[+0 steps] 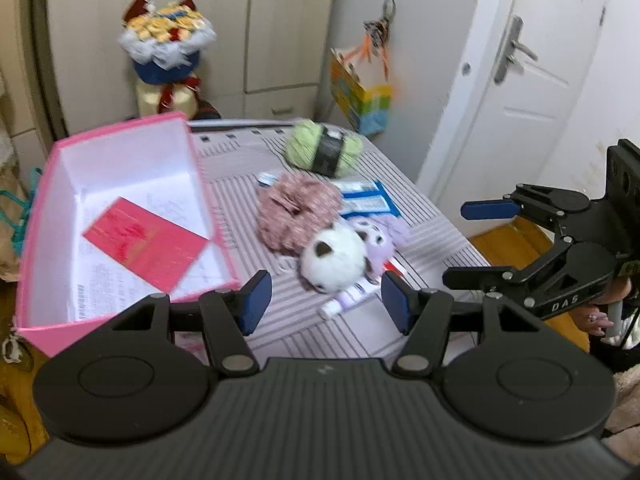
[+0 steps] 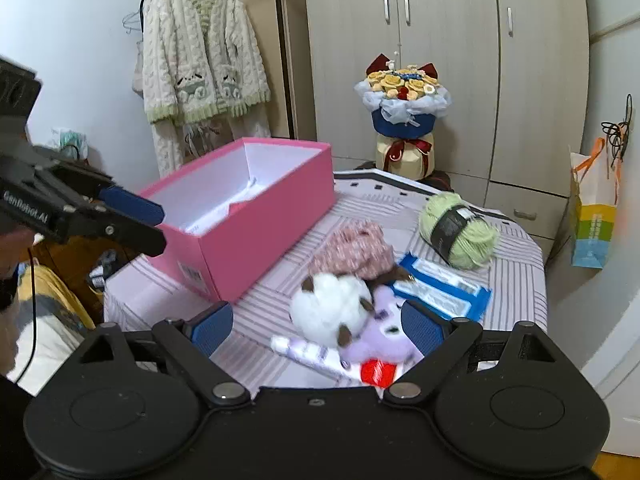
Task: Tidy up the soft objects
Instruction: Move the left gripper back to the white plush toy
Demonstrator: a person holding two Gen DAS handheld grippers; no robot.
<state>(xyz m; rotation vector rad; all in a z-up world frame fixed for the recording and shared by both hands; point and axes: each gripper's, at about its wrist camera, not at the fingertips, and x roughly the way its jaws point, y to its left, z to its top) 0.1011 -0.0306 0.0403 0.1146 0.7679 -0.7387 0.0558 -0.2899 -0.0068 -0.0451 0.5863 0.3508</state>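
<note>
Both claws, left gripper (image 1: 325, 300) and right gripper (image 2: 316, 330), are gaping empty above the white plush (image 2: 332, 310), seemingly clear of it, beside the pink box (image 2: 256, 216).

We're in a home, a bedroom by the look of it: pale wardrobe doors (image 2: 448, 60) fill the far wall, a knitted cardigan (image 2: 200, 48) hangs from a hanger far left, and a gift bouquet (image 2: 404, 96) stands in front of the wardrobe. A white room door (image 1: 536, 72) with a lever handle sits far right, beside it a paper bag (image 1: 362, 96) hanging on a hook.
</note>
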